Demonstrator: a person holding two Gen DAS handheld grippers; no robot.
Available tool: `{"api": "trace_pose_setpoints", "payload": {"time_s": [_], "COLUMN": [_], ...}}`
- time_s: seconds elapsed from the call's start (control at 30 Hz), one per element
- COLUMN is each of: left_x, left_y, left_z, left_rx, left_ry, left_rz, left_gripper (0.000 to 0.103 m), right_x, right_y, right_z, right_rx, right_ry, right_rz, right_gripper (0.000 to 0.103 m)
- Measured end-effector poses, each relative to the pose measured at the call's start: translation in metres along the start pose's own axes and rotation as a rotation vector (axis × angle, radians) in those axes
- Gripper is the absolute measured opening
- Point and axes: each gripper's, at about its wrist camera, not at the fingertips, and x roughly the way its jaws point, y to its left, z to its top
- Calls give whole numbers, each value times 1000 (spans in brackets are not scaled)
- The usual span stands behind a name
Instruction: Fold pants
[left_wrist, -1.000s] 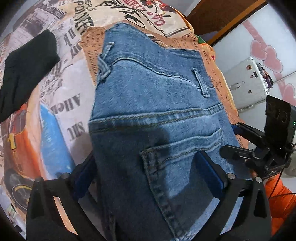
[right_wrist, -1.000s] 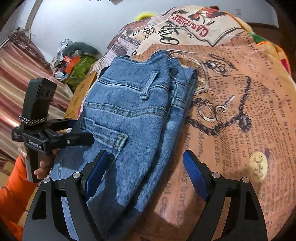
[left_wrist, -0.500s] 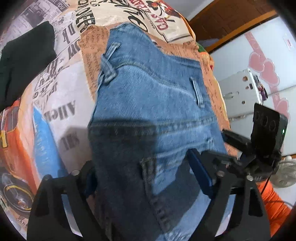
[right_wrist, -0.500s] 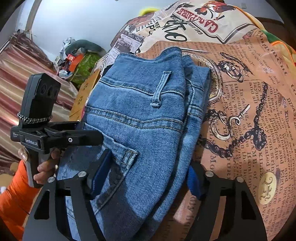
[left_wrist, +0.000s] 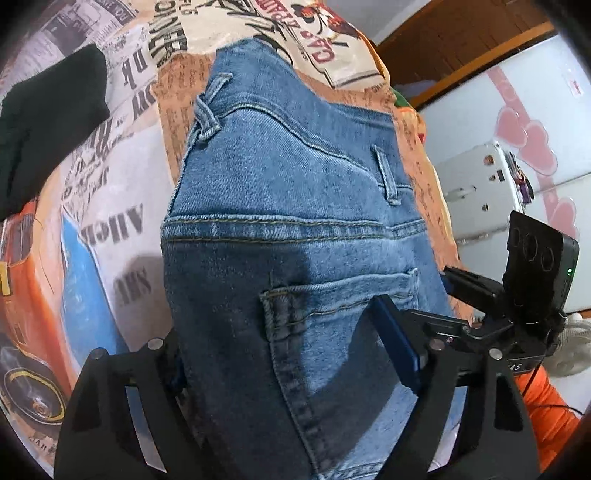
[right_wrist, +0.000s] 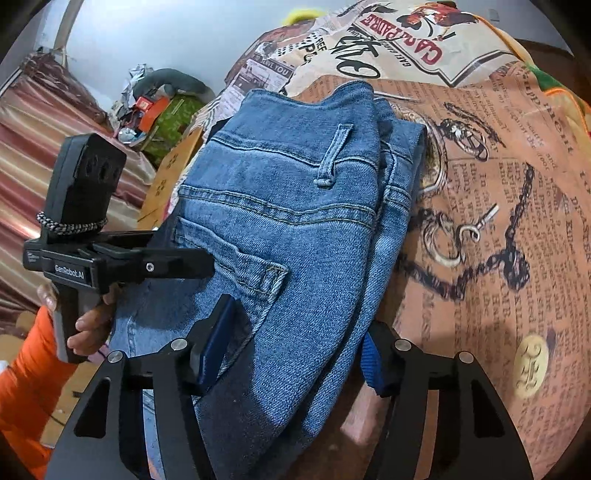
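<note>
Denim pants (left_wrist: 295, 229), blue and folded into a thick stack, lie waistband away from the cameras on a worktop covered by a newspaper-print cloth (right_wrist: 498, 192). Back pocket (left_wrist: 343, 306) and belt loops face up.

From the left wrist view, the left tongs (left_wrist: 291, 350) straddle the near part of the stack: one blue pad (left_wrist: 395, 343) rests on the denim just below the pocket, while the other finger sits at the stack's left edge, its pad mostly hidden by fabric. The jaws are spread wide across the cloth, not pinched.

From the right wrist view, the right tongs (right_wrist: 295, 354) likewise bracket the stack's right side, one pad (right_wrist: 214, 347) on top of the denim near the pocket corner, the other at the folded edge, partly tucked under it. These jaws also stand apart.

A black garment (left_wrist: 48, 125) lies on the cloth, well left of the pants.
</note>
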Motion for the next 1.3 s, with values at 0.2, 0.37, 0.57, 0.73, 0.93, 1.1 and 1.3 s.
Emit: {"api": "trace_pose_setpoints", "payload": {"time_s": [0.2, 0.37, 0.57, 0.73, 0.93, 1.1, 1.3], "left_x": [-12, -27, -60, -102, -154, -187, -215], "left_y": [-13, -27, -32, -25, -11, 15, 65], "left_z": [-12, -31, -50, -56, -50, -37, -10], "left_rx": [49, 98, 119, 117, 115, 95, 60], "left_ry": [-51, -98, -193, -293, -422, -509, -578], "left_rz": [59, 102, 172, 213, 279, 329, 383], "left_gripper": [73, 64, 63, 63, 63, 63, 63], "right_x": [-16, -22, -24, -30, -27, -14, 23], "right_y": [18, 34, 66, 97, 137, 169, 198], "right_z": [4, 6, 11, 27, 61, 91, 136], "right_rx": [-88, -142, -222, -279, -372, -434, -502], "right_ry": [-45, -59, -85, -131, -195, -233, -245], "right_rz": [-43, -65, -73, -49, -17, 10, 27], "right_gripper": [40, 31, 29, 29, 29, 29, 29]}}
